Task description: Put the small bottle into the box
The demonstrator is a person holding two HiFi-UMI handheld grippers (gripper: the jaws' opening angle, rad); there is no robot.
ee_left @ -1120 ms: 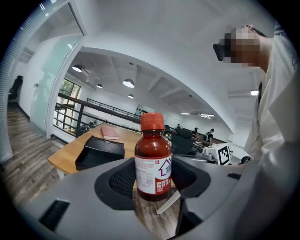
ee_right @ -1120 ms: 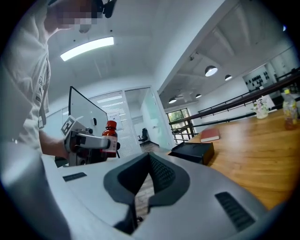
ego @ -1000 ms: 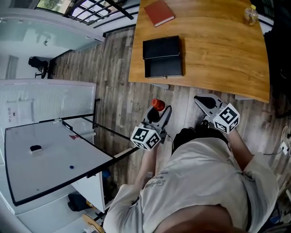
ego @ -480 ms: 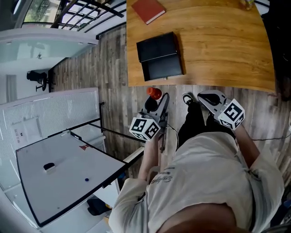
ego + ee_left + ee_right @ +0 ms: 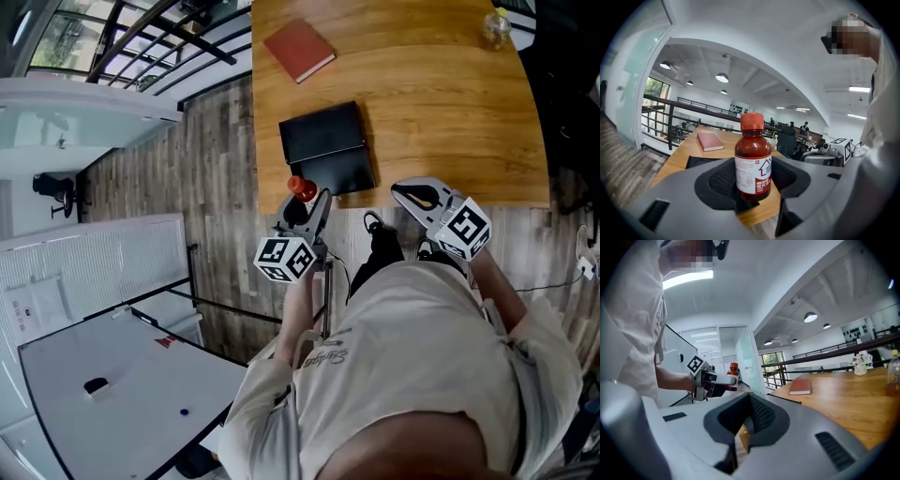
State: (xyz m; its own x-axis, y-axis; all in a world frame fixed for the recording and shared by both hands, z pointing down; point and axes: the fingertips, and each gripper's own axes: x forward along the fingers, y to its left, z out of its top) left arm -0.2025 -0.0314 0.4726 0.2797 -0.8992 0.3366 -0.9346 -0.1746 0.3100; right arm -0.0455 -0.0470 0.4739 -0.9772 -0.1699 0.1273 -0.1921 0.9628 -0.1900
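Note:
A small brown bottle (image 5: 301,187) with a red cap stands upright between the jaws of my left gripper (image 5: 305,208), which is shut on its lower body (image 5: 753,159). It hangs at the table's near edge, just left of the open black box (image 5: 326,150). In the left gripper view, part of the box (image 5: 701,161) shows behind the jaw. My right gripper (image 5: 408,192) is shut with nothing in it, over the table edge to the right of the box. From the right gripper (image 5: 740,439) view, the bottle (image 5: 733,373) shows at the left.
On the wooden table (image 5: 450,103) lie a red book (image 5: 299,50) at the far left and a clear plastic bottle (image 5: 495,28) at the far right corner. Plank floor and a white board (image 5: 103,394) lie to the left. A railing (image 5: 670,126) runs beyond the table.
The person has stepped toward the table. Both grippers have come up to its near edge, and the left one has carried the bottle close to the box.

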